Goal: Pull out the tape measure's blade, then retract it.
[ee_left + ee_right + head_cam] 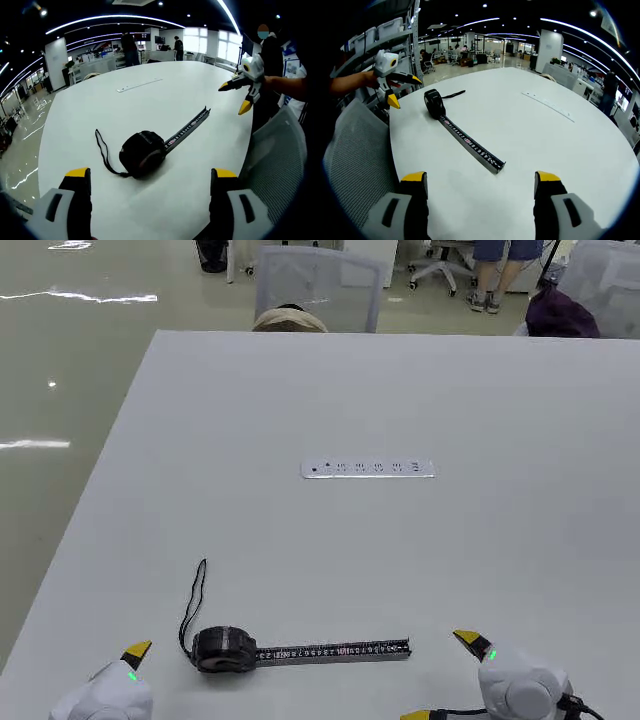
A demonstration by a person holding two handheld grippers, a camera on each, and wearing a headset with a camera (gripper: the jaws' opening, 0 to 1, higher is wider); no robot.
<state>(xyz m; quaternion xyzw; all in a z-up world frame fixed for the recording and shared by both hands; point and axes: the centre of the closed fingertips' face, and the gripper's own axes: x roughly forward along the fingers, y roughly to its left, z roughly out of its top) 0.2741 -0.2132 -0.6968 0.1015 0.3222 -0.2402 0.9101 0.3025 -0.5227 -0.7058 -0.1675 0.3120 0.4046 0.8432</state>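
Left gripper: jaws spread wide, nothing between them, touching nothing, held above the table edge. Right gripper: same, jaws wide apart, empty, not in contact with anything. Both have white plastic bodies, dark jaws and yellow pointed tips. The tape measure lies flat on the table between the two grippers, apart from both. Its case is just ahead of the left gripper, in line with the gap between that gripper's jaws. The case is black, rounded and matte. The blade is pulled partway out and lies straight and flat, a dark narrow band with pale printed numbers. It runs from the case toward the right gripper, and its squared end stops short, a little ahead of that gripper's jaws. A thin black cord strap loops off the case on the side away from the blade, limp on the surface. The table is smooth, white and plain. A long flat white power strip lies well beyond both grippers. Grey mesh of a chair is beside the right gripper's jaws.
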